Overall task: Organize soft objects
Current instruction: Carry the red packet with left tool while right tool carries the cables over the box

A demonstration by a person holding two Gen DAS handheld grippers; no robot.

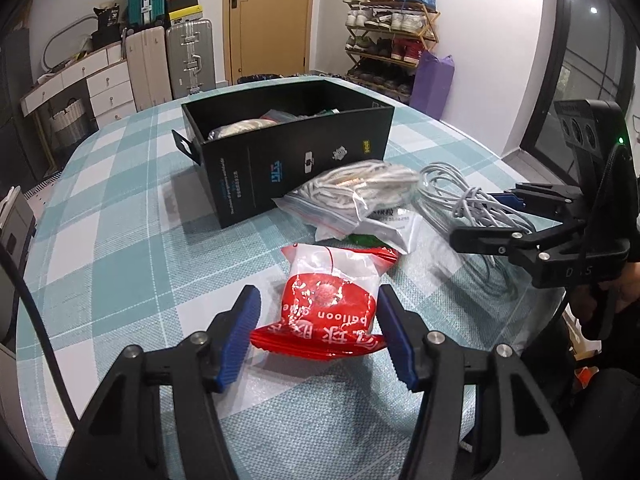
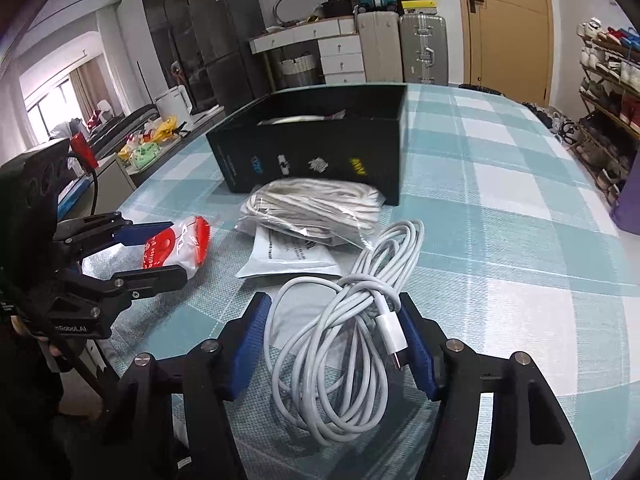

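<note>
Lying crinkled, the red-and-white packet (image 1: 330, 300) seems to hold a roll.

Room, upper frame: wooden door (image 1: 269, 20) stood centre; stacked suitcases (image 1: 168, 48) and white drawer unit (image 1: 100, 84) at left; shoe rack (image 1: 390, 36) at right; white walls.

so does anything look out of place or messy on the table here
Nothing is spilled or damaged. The bagged rope lies askew on a white packet outside the black box. The white cable sprawls in loose loops between the right tongs.
</note>
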